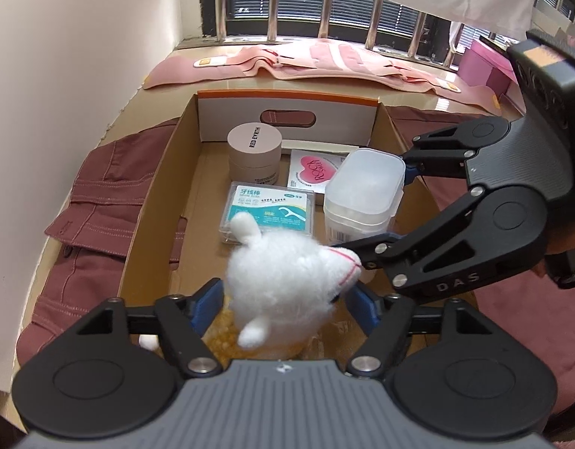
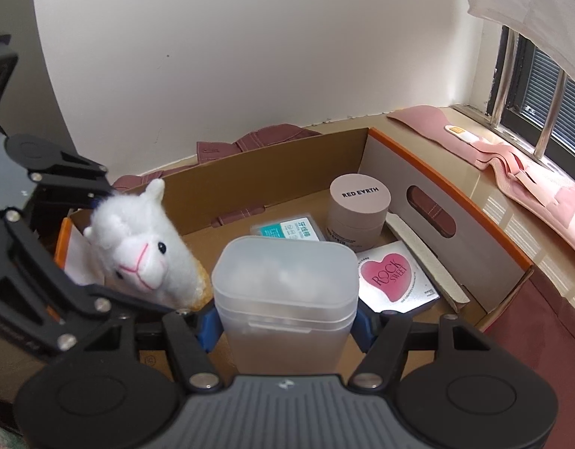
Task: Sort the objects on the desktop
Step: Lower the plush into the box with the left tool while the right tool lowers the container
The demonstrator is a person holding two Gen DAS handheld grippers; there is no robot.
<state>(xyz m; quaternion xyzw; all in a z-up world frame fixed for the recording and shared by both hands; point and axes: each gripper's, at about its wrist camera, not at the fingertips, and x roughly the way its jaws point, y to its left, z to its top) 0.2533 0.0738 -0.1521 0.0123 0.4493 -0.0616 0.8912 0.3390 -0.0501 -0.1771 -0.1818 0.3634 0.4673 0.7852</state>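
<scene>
My left gripper (image 1: 285,307) is shut on a white plush alpaca (image 1: 283,280), held low over the near end of an open cardboard box (image 1: 220,116). From the right, my right gripper (image 1: 373,205) reaches into the box, shut on a translucent lidded plastic container (image 1: 366,191). In the right wrist view that container (image 2: 283,280) sits between the right gripper's (image 2: 285,321) blue pads, with the alpaca (image 2: 137,247) upright to its left in the left gripper (image 2: 134,254). Inside the box (image 2: 381,161) lie a beige RED EARTH jar (image 1: 253,153), a floss pick box (image 1: 272,205) and a ROCK SWEET packet (image 1: 311,168).
A maroon garment (image 1: 89,202) lies under and around the box. Pink cloth (image 1: 324,60) covers the sill below the barred window, with a pink box (image 1: 482,67) at the far right. A white wall stands close on the left. A pale nail file (image 2: 425,258) leans inside the box.
</scene>
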